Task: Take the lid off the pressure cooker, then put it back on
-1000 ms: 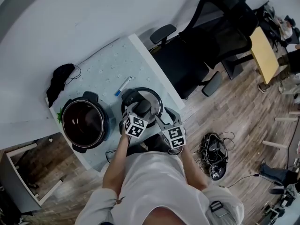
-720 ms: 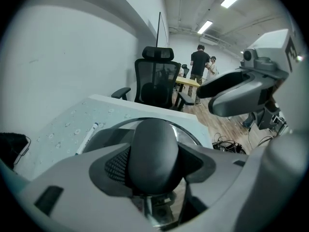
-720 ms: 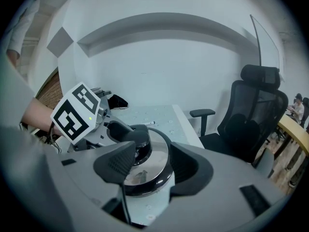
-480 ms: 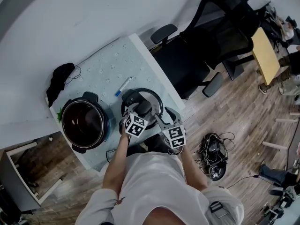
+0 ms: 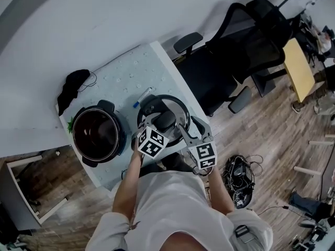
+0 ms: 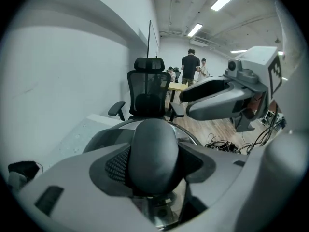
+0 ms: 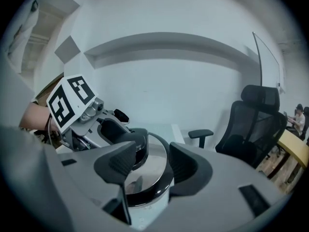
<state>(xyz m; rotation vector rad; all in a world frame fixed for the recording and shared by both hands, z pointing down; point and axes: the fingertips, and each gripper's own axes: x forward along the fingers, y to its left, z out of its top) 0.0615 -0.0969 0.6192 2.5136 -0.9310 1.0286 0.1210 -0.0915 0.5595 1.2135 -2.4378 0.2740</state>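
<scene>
**A:** Which step is in hand?

**B:** I'd judge the turn between the two halves. The lid [image 5: 174, 106] is off. It sits over the pale surface [image 5: 120, 77], just right of the pressure cooker pot [image 5: 98, 134], which stands open with its dark inside showing.

**A:** Is the lid resting or lifted?

**B:** I cannot tell; no view shows its underside clearly.

**A:** And the tools?

**B:** The left tool [image 5: 160, 127] is clenched on the lid's black knob [image 6: 153, 146]. Its own view shows both jaws pressed against the knob's sides. The right tool [image 7: 154, 162] is released. Its jaws stand apart, with the lid's shiny dome and dark rim showing between them, and I see no contact there.

**A:** How are the arms held?

**B:** Both forearms reach forward from the body, elbows close in. The tools converge on the lid from the near side, left on the centre and right toward the right edge. Their marker cubes sit side by side.

**A:** What does the next move call for?

**B:** If the lid goes back, it has to travel left, kept level by the knob, until it is centred over the pot's mouth. Then it comes straight down so the rim seats all round. The right tool might steady the rim. With only the knob grip, the lid may tilt and catch on the pot's edge.
</scene>
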